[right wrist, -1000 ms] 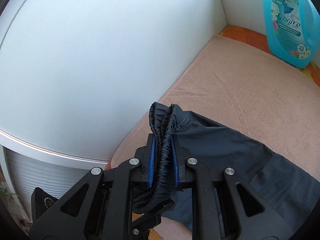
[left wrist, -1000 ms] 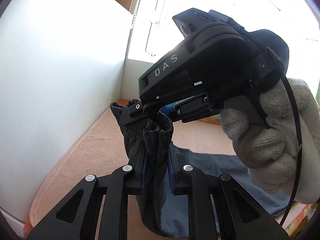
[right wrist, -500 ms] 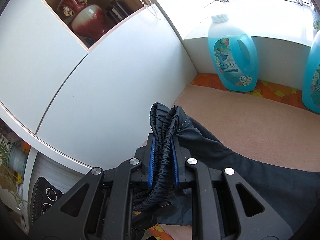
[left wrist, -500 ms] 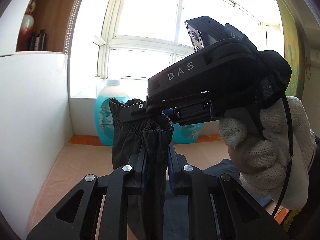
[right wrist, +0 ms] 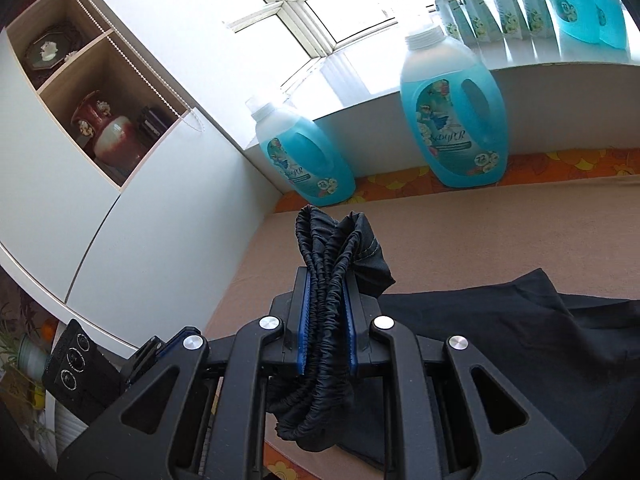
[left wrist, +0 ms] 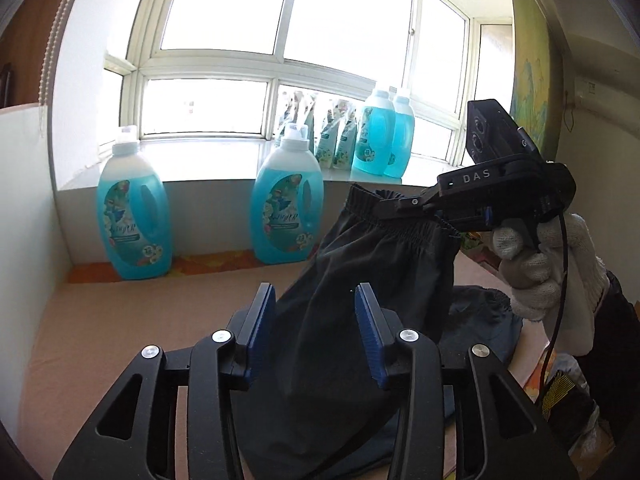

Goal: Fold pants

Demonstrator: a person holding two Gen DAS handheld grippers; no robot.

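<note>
Dark pants (left wrist: pixel 372 280) hang lengthwise from the waistband, legs trailing down onto the beige desk (left wrist: pixel 132 320). My left claw (left wrist: pixel 316 336) has just been opening, pads off the cloth; my right claw (right wrist: pixel 326 316) grips the bunched waistband.

Dark pants, lifted by the waistband

We see the dark grey pants (left wrist: pixel 360 280) hanging from their bunched elastic waistband (right wrist: pixel 326 280), raised above the beige cloth while their legs trail on it.
</note>
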